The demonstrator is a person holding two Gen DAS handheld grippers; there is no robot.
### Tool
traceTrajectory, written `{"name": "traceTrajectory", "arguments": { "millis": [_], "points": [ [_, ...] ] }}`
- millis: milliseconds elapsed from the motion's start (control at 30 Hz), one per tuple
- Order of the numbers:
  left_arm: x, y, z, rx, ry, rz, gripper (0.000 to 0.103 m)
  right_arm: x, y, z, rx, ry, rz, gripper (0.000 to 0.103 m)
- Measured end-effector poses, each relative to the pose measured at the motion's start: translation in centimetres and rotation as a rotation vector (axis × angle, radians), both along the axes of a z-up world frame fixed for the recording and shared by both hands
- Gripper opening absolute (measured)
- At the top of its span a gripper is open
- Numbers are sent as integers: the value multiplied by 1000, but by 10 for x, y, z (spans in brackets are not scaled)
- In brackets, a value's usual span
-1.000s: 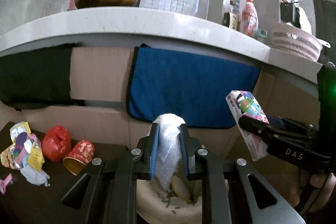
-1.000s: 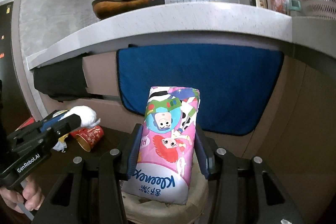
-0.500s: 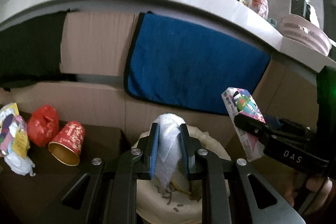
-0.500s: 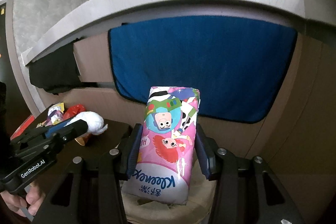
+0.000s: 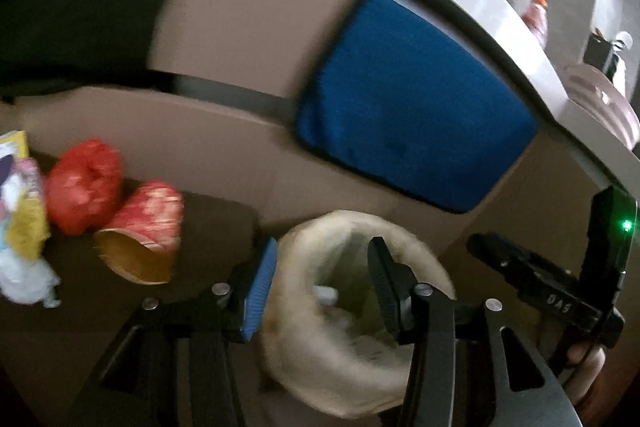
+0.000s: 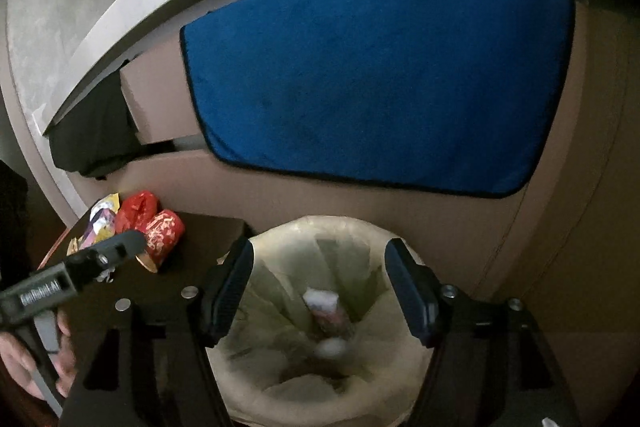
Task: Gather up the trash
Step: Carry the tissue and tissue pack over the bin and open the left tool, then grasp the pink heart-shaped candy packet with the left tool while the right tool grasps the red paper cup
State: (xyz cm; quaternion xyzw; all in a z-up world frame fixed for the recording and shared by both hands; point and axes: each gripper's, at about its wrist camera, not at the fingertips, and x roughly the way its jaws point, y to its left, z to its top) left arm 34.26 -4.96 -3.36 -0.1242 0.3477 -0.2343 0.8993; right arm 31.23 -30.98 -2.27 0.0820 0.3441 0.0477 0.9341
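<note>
The bin (image 6: pixel 320 367), lined with a pale bag, sits on the floor against the brown cabinet front, and the pink tissue pack (image 6: pixel 326 307) and a white wad (image 6: pixel 332 347) lie inside it. Both hand-held grippers hover over its mouth: the right hand-held gripper (image 6: pixel 320 291) has just been opening and stands spread with nothing between its jaws, and the left hand-held gripper (image 5: pixel 320 287), blue pad on one finger, has likewise just been opening and is empty. Beside the bin, on the dark surface (image 5: pixel 208 223), more trash waits: a red paper cup (image 5: pixel 140 239) on its side, a crumpled red bag (image 5: pixel 82 185) and colourful wrappers (image 5: pixel 20 203). A blue cloth (image 6: pixel 380 75) hangs from the counter edge above.
</note>
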Motion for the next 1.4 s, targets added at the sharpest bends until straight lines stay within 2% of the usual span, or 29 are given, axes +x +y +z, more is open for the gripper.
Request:
{"name": "traceTrajectory", "arguments": {
  "millis": [233,367,567,667,800,867,1000,1133,1400],
  "points": [
    [-25,91,-7,123,-30,119,48,-10,37,10,-91,-48,13,66],
    [-35,160,-11,141,-11,190,48,-11,72,11,-143,-63,63,66],
    [-43,266,-28,157,41,326,48,-7,127,1,-107,-18,169,66],
    [-44,323,-41,87,113,414,48,-7,152,-6,-84,10,213,66],
    [-46,367,-60,26,179,488,48,-8,187,-16,-81,45,269,66],
    [-47,374,-71,23,209,469,48,-9,199,-20,-78,63,295,66],
    [-46,364,-87,75,265,402,48,-10,223,-29,-85,94,339,66],
    [-49,345,-88,144,242,353,48,-12,237,-34,-91,109,373,66],
    [-40,332,-88,186,234,435,45,-15,244,-49,-65,153,398,66]
  ]
}}
